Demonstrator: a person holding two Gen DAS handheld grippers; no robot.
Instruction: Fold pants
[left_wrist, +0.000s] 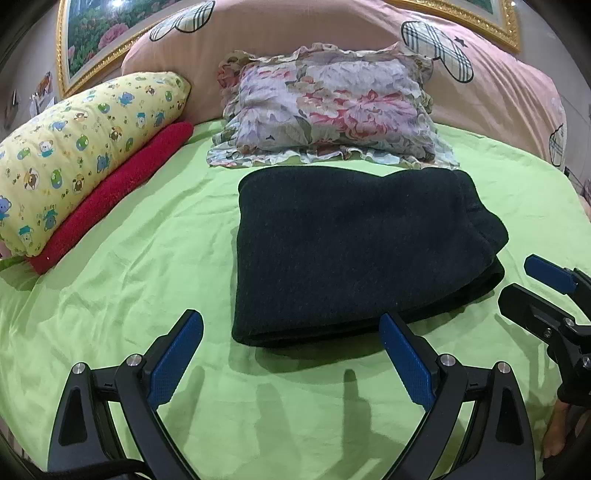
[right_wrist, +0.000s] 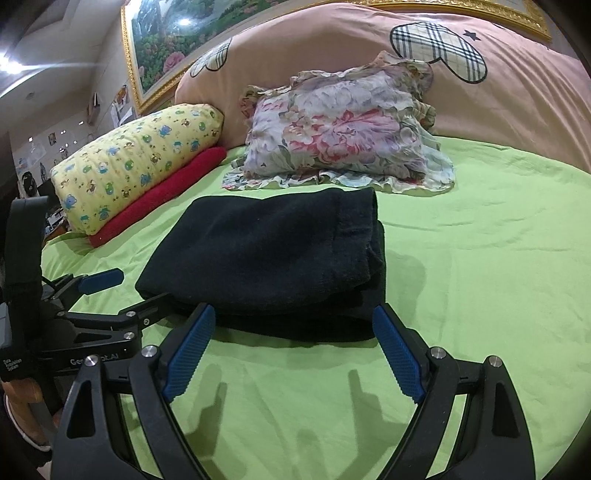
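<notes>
In front of the flowery pillow (left_wrist: 328, 110), I see folded dark pants (left_wrist: 354, 251) lying sideways on the green sheet (left_wrist: 129, 258); my left gripper (left_wrist: 291, 354) and right gripper (right_wrist: 295, 350) are spread wide.

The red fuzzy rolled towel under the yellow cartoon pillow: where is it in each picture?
Left wrist view: red fuzzy rolled towel at left edge, under the yellow cartoon pillow.
Right wrist view: left of centre, beyond the dark folded pants.
Shared landmark: floral ruffled pillow.
</notes>
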